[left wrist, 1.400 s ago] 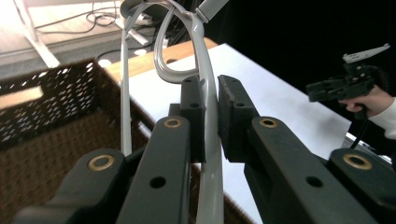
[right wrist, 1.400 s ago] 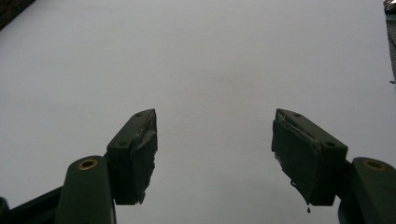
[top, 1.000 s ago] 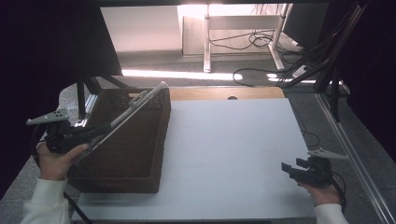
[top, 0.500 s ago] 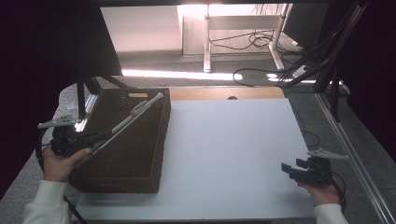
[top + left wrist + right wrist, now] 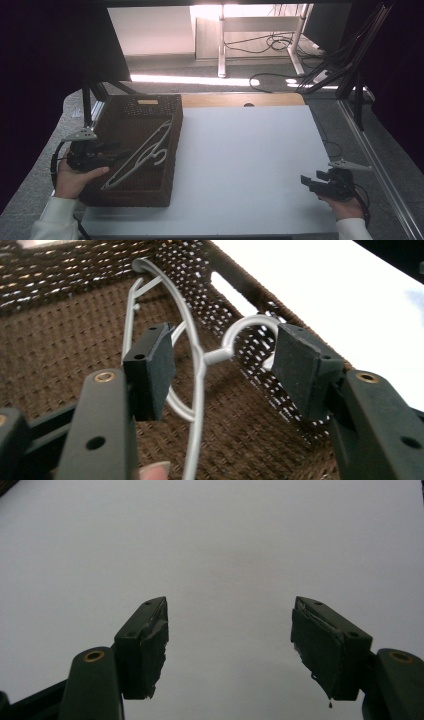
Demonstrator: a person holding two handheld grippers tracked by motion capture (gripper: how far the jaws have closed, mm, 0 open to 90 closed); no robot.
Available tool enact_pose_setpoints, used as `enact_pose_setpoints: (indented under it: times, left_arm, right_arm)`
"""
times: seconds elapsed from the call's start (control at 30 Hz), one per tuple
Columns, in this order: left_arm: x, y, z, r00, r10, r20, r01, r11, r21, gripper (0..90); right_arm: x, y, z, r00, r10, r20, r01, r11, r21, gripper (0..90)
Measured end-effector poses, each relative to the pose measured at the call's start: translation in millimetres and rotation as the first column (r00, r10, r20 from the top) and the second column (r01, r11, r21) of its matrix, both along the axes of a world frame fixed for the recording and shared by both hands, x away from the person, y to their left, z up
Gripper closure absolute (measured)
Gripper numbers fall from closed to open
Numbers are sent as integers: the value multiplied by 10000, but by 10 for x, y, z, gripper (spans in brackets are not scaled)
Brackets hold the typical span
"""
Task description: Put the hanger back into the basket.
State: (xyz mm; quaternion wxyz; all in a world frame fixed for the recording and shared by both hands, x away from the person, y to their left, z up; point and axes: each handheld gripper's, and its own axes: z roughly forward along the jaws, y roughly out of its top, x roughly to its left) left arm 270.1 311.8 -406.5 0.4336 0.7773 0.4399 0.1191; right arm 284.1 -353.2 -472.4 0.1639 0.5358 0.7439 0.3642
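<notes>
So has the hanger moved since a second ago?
Yes. The hanger dropped from propped above the basket rim to lying flat inside; the left gripper just opened.

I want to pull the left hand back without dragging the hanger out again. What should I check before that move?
1. Left gripper jaws open, just opened: ok.
2. Pads clear of the hanger, though it sits between them: ok.
3. Hanger lying in the basket: ok.
4. Hook free of the basket wall: cannot tell.
5. Right gripper open, empty, apart over the white table: ok.
</notes>
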Motion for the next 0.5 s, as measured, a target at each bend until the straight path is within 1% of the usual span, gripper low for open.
enact_pose_setpoints:
  times: [0.07,0.2,0.27,0.37,0.5]
  left_arm:
    - [-21,-67,17,9999,-141,88,141,9999,-21,380]
    - [-53,-201,57,9987,-477,194,479,9988,-113,375]
    - [-63,-264,69,9983,-529,225,531,9985,-112,372]
    - [-76,-342,68,9984,-502,257,505,9986,-138,365]
    - [-100,-438,23,9994,-296,201,296,9996,-31,358]
  right_arm:
    - [-7,-6,-4,10000,20,2,-20,10000,12,318]
    - [-13,-25,3,10000,6,-3,-6,10000,28,318]
    - [-16,-26,3,10000,23,-5,-23,10000,31,318]
    - [-17,-14,2,10000,89,-19,-89,10000,10,318]
    - [-13,19,14,9998,218,12,-218,9998,15,317]
